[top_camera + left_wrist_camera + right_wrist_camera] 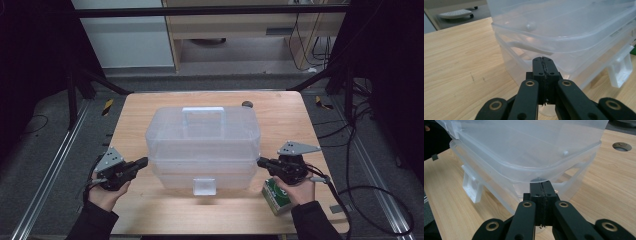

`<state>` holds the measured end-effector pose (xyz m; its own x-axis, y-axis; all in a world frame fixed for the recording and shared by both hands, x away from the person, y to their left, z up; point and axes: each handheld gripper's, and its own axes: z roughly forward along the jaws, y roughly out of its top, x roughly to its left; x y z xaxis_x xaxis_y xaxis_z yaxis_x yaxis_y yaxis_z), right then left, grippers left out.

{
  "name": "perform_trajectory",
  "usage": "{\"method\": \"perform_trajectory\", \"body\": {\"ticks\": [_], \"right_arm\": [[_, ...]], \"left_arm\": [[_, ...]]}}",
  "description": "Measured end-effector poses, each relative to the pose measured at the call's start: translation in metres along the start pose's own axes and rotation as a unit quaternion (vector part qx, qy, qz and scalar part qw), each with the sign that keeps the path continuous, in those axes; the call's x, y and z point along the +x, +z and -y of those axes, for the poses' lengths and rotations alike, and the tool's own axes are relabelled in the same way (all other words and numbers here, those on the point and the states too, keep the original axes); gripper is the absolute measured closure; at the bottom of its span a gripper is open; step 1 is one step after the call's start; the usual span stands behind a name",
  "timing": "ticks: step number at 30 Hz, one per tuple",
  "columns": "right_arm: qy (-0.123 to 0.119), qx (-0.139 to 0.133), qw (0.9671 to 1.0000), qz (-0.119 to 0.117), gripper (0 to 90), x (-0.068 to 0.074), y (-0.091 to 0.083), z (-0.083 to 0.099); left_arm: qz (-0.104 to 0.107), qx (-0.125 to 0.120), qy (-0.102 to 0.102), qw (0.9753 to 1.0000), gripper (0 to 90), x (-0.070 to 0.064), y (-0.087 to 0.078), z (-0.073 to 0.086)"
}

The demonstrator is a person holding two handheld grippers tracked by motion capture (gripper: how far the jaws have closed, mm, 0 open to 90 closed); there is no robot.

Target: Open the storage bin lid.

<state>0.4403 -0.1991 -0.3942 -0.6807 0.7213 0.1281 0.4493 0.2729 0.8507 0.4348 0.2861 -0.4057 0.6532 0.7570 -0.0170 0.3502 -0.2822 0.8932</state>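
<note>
Looking down from the high view, I see the large translucent plastic storage box with a hinged lid and a moulded top handle (202,145) standing near the middle of the light wooden bench (140,115), its small clear front latch (204,186) facing my side. My left gripper (145,161) sits at the box's left end, its tip right at the seam where lid meets base. In the left gripper view its jaws are pressed together with nothing between them, the tip close under the lid's overhanging rim (554,50); I cannot tell whether it touches the plastic. My right gripper (260,162) mirrors it at the box's right end, level with the same seam. In the right gripper view those jaws are likewise closed tight on nothing, their tip just below the lid's rim (541,173), and again contact is unclear. The lid appears slightly raised off the base in both gripper views, with a gap showing along the edge. A small green and white carton (276,196) lies on the bench near the front right corner, under my right hand (299,191) and just beside the box. A round hole (621,146) is cut in the bench behind the box
</note>
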Motion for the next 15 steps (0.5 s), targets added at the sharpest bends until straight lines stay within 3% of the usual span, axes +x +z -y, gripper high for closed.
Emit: {"method": "perform_trajectory", "body": {"ticks": [5, 15], "right_arm": [[-0.002, -0.002, 1.0, 0.002, 90.0, -0.0004, -0.0002, -0.0009], [0.01, -0.015, 0.9998, -0.005, 90.0, -0.0034, -0.0021, -0.0049]], "left_arm": [[0.012, -0.013, 0.0, 0.9998, 89.5, -0.0023, -0.0006, -0.0035], [0.007, -0.024, 0.002, 0.9997, 89.4, -0.0038, 0.0, -0.0093]]}}
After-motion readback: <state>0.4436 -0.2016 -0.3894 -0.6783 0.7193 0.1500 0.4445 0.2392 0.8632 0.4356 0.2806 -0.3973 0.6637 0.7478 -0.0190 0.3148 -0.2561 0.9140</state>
